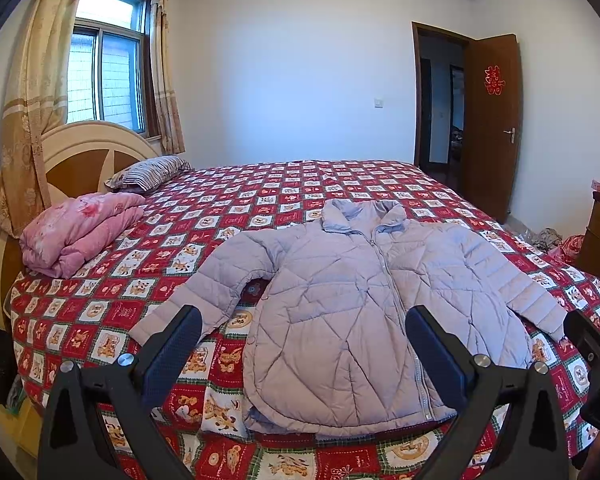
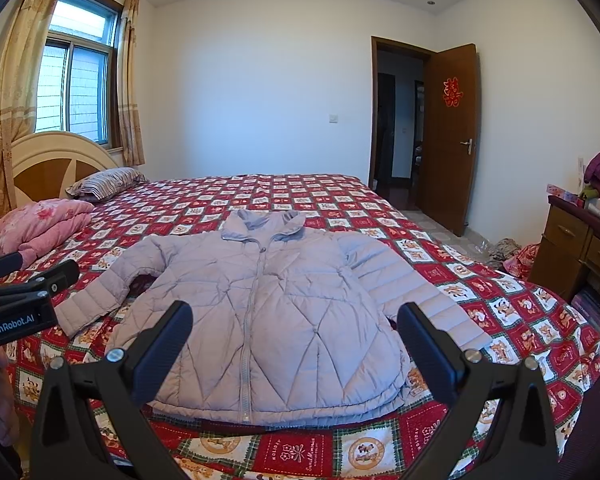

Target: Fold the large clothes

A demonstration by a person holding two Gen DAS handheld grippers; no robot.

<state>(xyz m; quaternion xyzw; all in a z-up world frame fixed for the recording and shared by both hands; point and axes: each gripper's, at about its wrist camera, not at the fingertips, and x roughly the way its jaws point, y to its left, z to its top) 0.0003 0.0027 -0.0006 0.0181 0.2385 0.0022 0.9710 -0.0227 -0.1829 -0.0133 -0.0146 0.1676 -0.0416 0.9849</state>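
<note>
Two grippers: both are held above the near edge of the bed, jaws spread wide, nothing gripped.
Pink quilt: it is folded at the head end, well apart from the jacket; no hazard is expected from it.
Left gripper: it is aimed at the jacket's lower left half; a shallow pinch is judged likely to slide off the slick quilted shell.
Left sleeve: it is spread outward and bent at the elbow; if it is lifted by the cuff alone, the padding may sag and the fold line may be lost.
Jacket: it is laid flat, front up, zipped, collar away from the cameras, hem near the bed edge; trapped air in the padding is judged likely to spring any fold open.
Right gripper: it is aimed over the jacket's lower right half; uneven lifting against the left could skew the garment.
Right sleeve: it is spread toward the bed's side edge.
Bedspread: loose fabric could be caught together with the sleeve.
</note>
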